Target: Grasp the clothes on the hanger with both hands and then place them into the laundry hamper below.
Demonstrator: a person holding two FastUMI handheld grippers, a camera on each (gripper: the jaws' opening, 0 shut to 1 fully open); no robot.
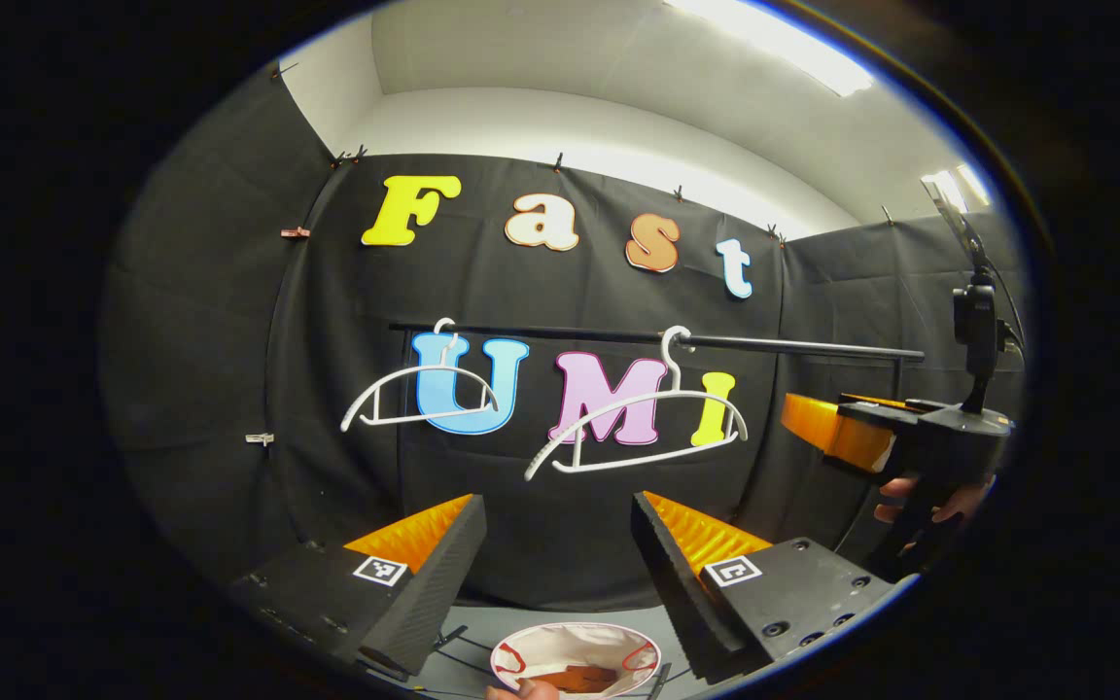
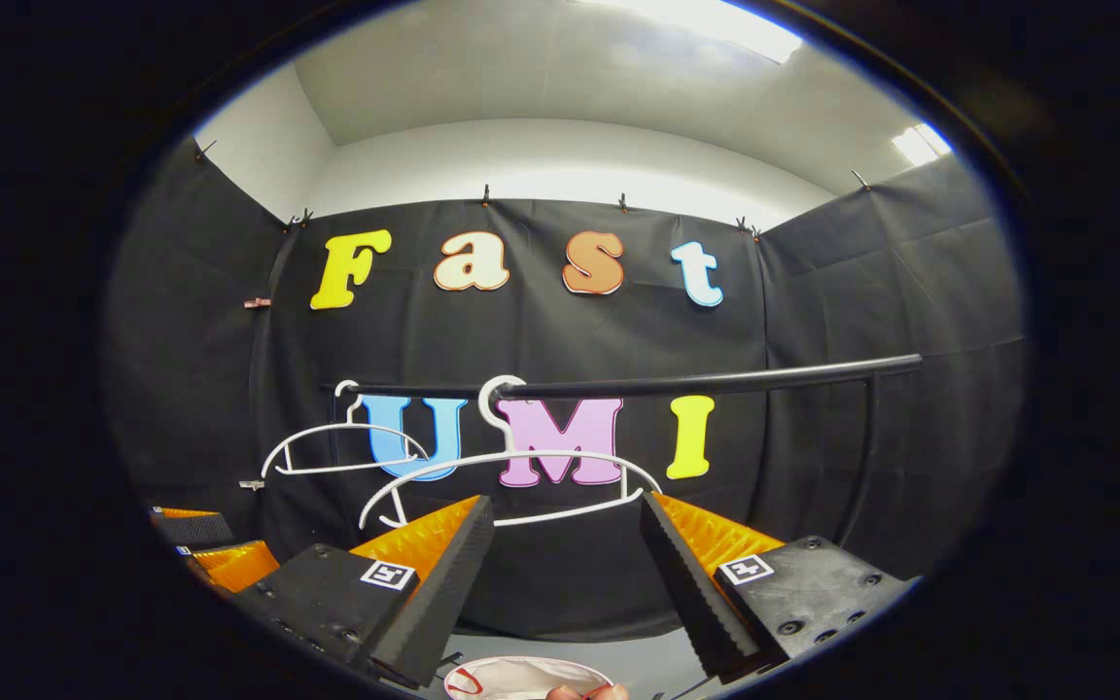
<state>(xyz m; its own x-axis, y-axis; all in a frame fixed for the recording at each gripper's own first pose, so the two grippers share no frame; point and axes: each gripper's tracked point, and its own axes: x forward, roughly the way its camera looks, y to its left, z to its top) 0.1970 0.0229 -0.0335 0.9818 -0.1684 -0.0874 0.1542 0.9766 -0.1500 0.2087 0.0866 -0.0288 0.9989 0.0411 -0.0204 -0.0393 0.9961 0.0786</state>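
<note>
Two white hangers hang bare on the black rail (image 1: 793, 345): one at the left (image 1: 421, 401), one nearer the middle (image 1: 636, 428). Below stands the white laundry hamper (image 1: 521, 647) with red handles, and something orange-brown (image 1: 575, 676) lies inside it. My left gripper (image 1: 558, 501) is open, above the hamper and short of the hangers, with nothing between its fingers. To its right a hand (image 1: 910, 501) holds my right gripper (image 1: 837, 433). In the right gripper view, my right gripper (image 2: 565, 501) is open below the nearer hanger (image 2: 511, 476), with the hamper (image 2: 521, 676) beneath and my left gripper (image 2: 215, 559) at the lower left.
The rail (image 2: 716, 381) runs across the back wall at about hanger height, with a thin upright post (image 2: 871, 428) at its right end. Black cloth walls close in the booth on three sides. A grey floor (image 1: 482, 622) shows around the hamper.
</note>
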